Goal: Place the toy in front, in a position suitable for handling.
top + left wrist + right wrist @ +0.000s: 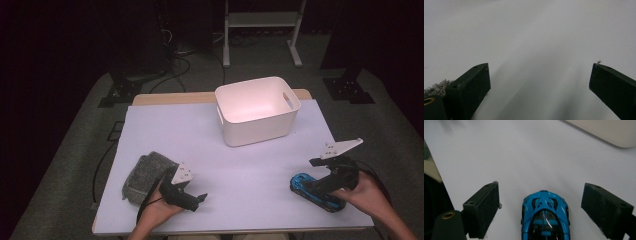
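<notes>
Pale lilac sheeting covers the table [210, 150], with dark floor and stand legs behind it. Near its far edge sits a white bin [257, 111], and a grey fuzzy cloth [142, 177] lies at the front left.

A blue toy car [545, 217] rests on the sheet at the front right, and the right gripper [540, 203] hangs over it with both jaws spread, 1 on each side of the body and neither touching it. The left gripper [540, 82] is also spread wide, holding nothing, pointed at bare sheet just beside the cloth.

The step in hand looks like picking up the car. To do it well, lower the jaws until the pads sit level with the doors, keep the car centred between them, and close slowly so it does not roll forward. From above the car is partly hidden by the hand [367, 192], so its wheels probably all touch the sheet.
</notes>
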`<state>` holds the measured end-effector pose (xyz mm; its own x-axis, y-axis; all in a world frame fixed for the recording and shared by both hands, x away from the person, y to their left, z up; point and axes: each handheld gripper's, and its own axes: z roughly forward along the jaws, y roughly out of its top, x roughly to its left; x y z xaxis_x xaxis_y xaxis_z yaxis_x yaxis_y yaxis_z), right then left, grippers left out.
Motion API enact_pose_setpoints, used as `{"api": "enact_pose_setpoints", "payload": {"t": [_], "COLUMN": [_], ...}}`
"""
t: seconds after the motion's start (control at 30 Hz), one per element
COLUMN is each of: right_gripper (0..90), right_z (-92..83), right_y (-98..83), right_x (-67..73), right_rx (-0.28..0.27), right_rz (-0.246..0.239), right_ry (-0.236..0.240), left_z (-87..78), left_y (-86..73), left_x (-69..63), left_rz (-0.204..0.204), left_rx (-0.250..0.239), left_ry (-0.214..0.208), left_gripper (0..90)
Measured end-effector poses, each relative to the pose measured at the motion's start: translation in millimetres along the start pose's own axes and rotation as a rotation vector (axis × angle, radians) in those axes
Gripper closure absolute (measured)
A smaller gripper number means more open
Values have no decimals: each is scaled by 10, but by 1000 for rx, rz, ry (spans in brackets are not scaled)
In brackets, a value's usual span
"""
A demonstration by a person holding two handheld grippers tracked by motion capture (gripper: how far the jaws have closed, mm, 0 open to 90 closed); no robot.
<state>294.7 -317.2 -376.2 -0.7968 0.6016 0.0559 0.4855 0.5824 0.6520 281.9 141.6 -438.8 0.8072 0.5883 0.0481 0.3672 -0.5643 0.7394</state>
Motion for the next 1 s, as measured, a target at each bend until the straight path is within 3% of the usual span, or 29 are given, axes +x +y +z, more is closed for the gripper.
{"api": "enact_pose_setpoints", "payload": {"t": [0.3,1.0], "right_gripper": [137,137], "right_z": [-29,110], "right_y": [-233,-478], "right_x": [-55,-109], "right_rx": [36,121], "right_rz": [25,49], "right_ry": [-21,-42], "left_z": [15,19], "left_y": [6,4], "left_x": [-21,-29], "left_rz": [5,7], "left_rx": [6,11], "left_ry": [-2,-7], "left_gripper": [29,29]}}
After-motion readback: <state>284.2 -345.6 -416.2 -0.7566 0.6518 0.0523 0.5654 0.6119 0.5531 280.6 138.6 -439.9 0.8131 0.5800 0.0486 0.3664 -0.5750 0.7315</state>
